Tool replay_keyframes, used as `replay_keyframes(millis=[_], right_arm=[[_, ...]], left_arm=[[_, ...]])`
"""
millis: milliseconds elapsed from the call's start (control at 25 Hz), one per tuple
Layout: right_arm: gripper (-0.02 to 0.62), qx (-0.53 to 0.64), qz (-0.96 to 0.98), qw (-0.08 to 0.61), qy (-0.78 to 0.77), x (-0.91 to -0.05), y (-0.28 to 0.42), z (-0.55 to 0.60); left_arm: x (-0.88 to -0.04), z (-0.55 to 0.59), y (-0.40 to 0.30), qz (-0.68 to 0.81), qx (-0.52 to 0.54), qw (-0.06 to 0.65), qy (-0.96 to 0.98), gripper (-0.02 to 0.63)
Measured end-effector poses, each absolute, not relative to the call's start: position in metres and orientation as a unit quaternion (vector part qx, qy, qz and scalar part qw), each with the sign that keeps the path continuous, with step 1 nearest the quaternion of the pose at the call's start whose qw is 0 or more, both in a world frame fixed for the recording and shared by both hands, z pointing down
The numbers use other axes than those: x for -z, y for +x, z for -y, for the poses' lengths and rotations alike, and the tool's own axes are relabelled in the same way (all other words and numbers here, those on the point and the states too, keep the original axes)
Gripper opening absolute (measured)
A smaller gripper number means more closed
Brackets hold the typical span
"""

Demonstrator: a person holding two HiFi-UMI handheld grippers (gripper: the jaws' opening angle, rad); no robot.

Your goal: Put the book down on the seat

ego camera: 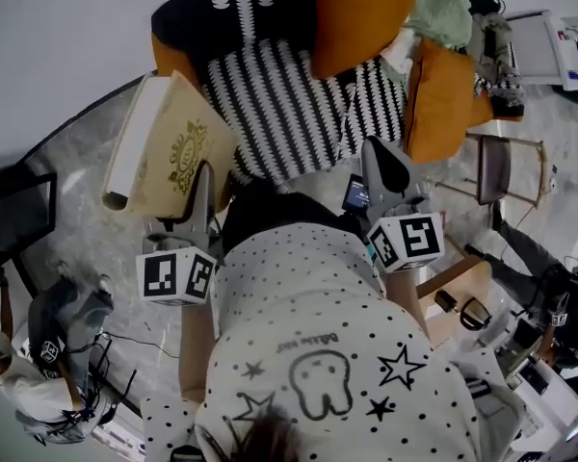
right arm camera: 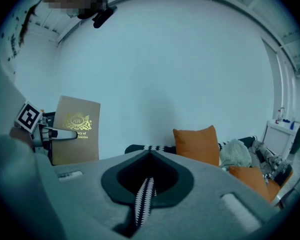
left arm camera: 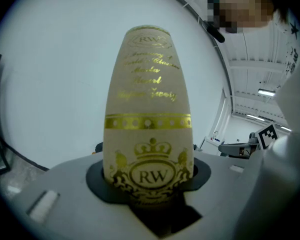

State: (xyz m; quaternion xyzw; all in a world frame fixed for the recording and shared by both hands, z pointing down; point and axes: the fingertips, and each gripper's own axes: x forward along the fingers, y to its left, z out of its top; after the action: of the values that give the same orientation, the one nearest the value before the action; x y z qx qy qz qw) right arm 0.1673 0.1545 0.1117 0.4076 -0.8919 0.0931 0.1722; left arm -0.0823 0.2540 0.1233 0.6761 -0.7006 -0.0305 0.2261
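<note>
**Book held in the left tool, off to the side of the seat**

Head view: The left tool point(ego camera: 204, 183) is clamped on the lower edge of the book point(ego camera: 169, 147), a tan volume with a gold crest on its cover and its white page block turned to the picture's left. The book is in the air over the marbled floor point(ego camera: 77, 166), just left of the seat point(ego camera: 289, 114), a sofa cushion in a black-and-white zigzag print. It does not lie on the seat. The right tool point(ego camera: 385, 166) points at the seat's front edge with its jaws drawn together and nothing in them. One orange cushion point(ego camera: 361, 12) leans at the back of the sofa, a second orange cushion point(ego camera: 441, 99) lies at its right end, and a pale green soft bundle point(ego camera: 441, 15) sits between them. The person's star-and-dot shirt point(ego camera: 318, 354) fills the lower middle.

Left gripper view: The book point(left arm camera: 149, 109) stands upright in the tool's dark notch, gripped from both sides. Its spine, with gold lettering, a gold band and a crowned "RW" crest, faces the camera against a plain pale wall point(left arm camera: 50, 74).

Right gripper view: The jaws are closed to a thin slit, and only zigzag fabric shows through it. Beyond, at the left, the left tool point(right arm camera: 60, 133) holds the book point(right arm camera: 76, 129) upright. To the right are an orange cushion point(right arm camera: 196, 144) and the green bundle point(right arm camera: 236, 153).
</note>
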Motion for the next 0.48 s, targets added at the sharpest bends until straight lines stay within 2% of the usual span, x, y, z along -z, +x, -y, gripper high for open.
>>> replay_keyframes(millis=[480], right_arm=[[0.002,-0.105,0.878,0.175,0.434,-0.115,0.171,-0.148]], left_arm=[[-0.13,-0.223,-0.084,0.679,0.033,0.234,0.695,0.233]])
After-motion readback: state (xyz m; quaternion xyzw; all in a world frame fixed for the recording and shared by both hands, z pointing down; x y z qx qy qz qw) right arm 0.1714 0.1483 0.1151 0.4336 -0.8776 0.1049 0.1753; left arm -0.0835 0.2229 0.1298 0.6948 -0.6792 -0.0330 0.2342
